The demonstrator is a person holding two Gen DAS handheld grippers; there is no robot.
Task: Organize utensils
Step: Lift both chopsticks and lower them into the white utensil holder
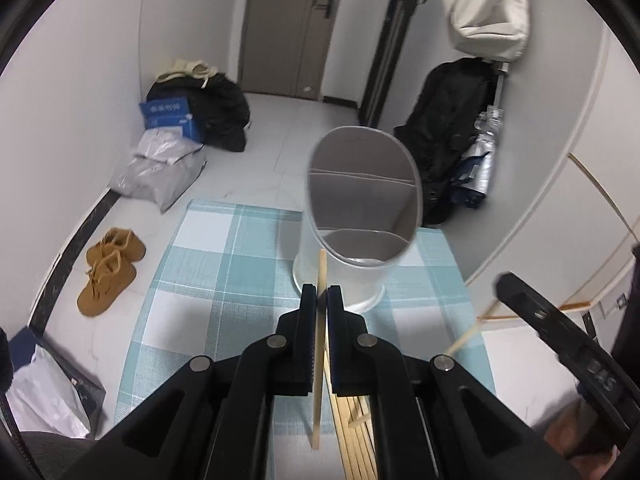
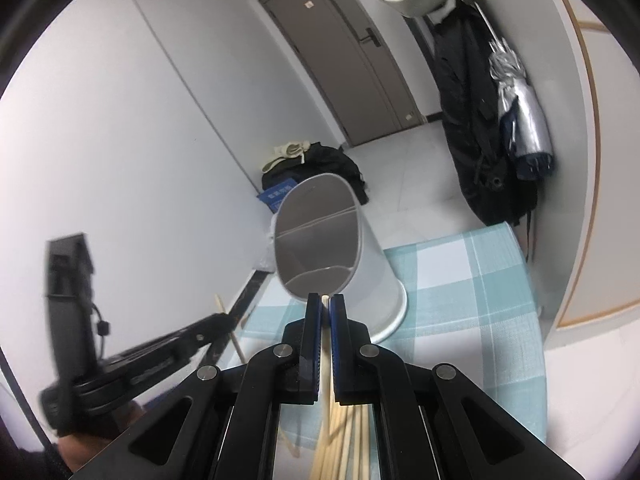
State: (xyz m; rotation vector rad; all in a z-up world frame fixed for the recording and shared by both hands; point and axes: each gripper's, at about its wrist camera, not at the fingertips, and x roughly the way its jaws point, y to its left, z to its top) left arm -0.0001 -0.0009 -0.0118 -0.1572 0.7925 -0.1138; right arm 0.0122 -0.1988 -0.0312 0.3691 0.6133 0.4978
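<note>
A white utensil holder with an inner divider stands on a teal checked cloth. My left gripper is shut on one wooden chopstick, held upright just short of the holder's rim. In the right wrist view the right gripper is shut on another chopstick, whose tip shows at the holder's near rim. Several loose chopsticks lie on the cloth below both grippers. The left gripper and its chopstick appear at the left of that view.
The cloth-covered table ends over a pale tiled floor. On the floor lie brown shoes, grey bags and a blue box. A black coat and a folded umbrella hang at the right wall. A closed door is beyond.
</note>
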